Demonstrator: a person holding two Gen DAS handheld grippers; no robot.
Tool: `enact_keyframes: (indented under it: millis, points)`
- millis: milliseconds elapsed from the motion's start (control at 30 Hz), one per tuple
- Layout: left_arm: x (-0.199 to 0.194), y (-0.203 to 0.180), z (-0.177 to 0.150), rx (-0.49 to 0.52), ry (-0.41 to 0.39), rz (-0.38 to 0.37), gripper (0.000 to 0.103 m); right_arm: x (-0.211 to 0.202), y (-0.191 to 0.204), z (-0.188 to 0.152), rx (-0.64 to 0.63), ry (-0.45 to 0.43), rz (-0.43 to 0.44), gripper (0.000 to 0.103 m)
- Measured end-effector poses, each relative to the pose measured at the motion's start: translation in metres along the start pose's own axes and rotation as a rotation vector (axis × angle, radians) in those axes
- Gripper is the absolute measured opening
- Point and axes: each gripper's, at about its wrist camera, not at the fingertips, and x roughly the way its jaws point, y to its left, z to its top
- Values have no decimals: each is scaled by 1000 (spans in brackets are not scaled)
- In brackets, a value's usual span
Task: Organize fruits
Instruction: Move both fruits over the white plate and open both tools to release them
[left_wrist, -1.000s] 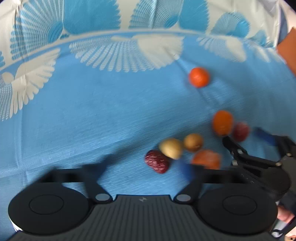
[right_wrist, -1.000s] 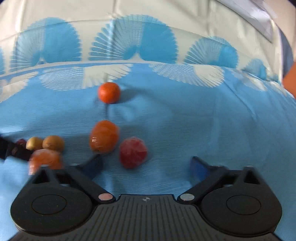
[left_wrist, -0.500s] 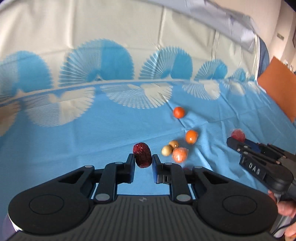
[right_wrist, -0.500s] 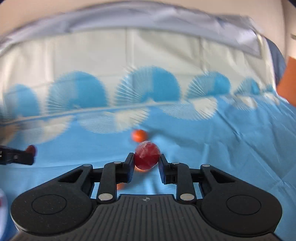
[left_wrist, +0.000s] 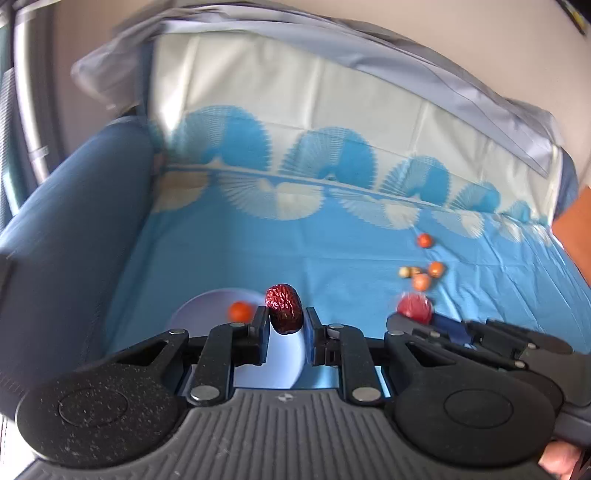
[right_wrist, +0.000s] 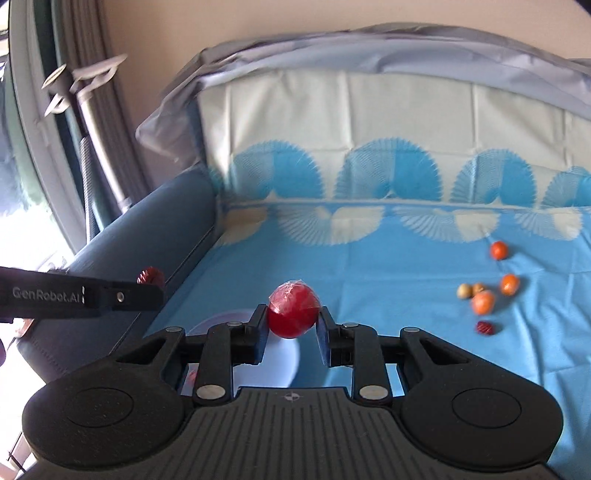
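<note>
Though wrinkled, glossy date (left_wrist: 283, 308)

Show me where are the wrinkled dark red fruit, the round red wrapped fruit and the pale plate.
wrinkled dark red fruit (left_wrist: 283, 307), left wrist view, middle of its skin.
round red wrapped fruit (right_wrist: 293, 314), right wrist view, its front face.
pale plate (left_wrist: 201, 314), left wrist view, bare inner surface.

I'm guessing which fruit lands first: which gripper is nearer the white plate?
Left. The left gripper holds its red date right over the white plate; the right gripper with the red fruit is beside it, toward the plate's right edge.
</note>
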Motion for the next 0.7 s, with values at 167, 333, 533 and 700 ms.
enact_keyframes:
  millis: [167, 333, 533, 700]
  points:
    - [-31, 41, -18, -72, -23, 15, 21, -12, 40, -14, -58, 38, 29, 29]
    - [-40, 65, -27, -110, -28, 23, 21, -18, 58, -21, -87, 66, 21, 29]
    - [-36, 70, -25, -121, -6, 32, 21, -14, 71, -21, -126, 72, 23, 29]
    - [-18, 67, -21, -103, 28, 42, 21, -1, 69, -22, -133, 90, 18, 29]
